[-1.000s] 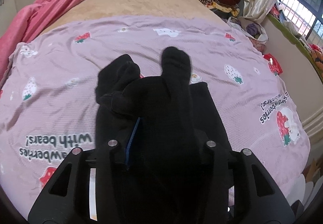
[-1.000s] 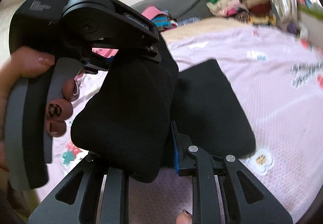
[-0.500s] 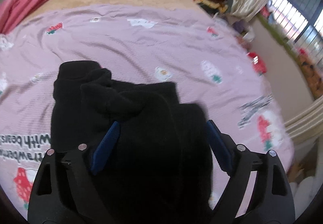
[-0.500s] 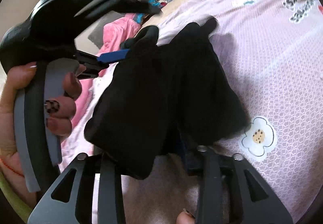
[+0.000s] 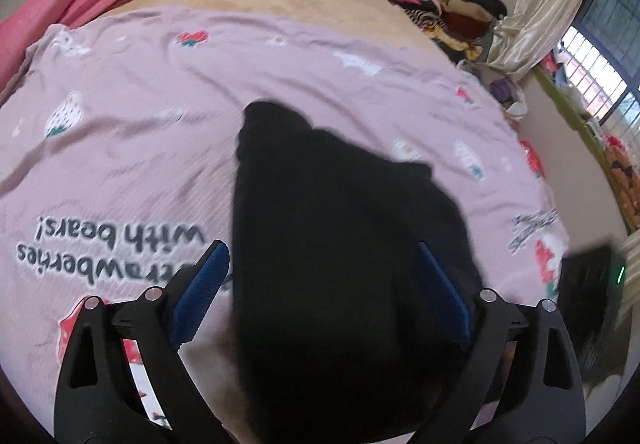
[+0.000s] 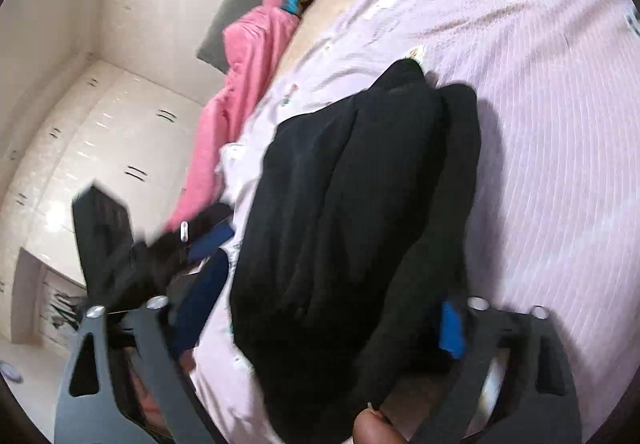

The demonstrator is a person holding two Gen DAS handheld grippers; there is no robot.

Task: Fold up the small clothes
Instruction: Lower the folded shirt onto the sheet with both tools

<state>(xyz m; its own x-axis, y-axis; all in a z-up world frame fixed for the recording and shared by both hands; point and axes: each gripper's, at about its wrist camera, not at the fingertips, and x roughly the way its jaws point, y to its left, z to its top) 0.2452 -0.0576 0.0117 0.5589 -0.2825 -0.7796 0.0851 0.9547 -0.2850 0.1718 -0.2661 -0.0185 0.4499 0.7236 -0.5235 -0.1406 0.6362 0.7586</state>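
— How are the claws?
— The left claw (image 5: 320, 292) is spreading wide, and the black garment (image 5: 340, 244) lies between its blue pads (image 5: 200, 290) without being pressed. The right claw (image 6: 320, 328) is spreading too, around the same garment.
— Where is the garment?
— On the pink bedsheet (image 5: 160, 103), near the claws.
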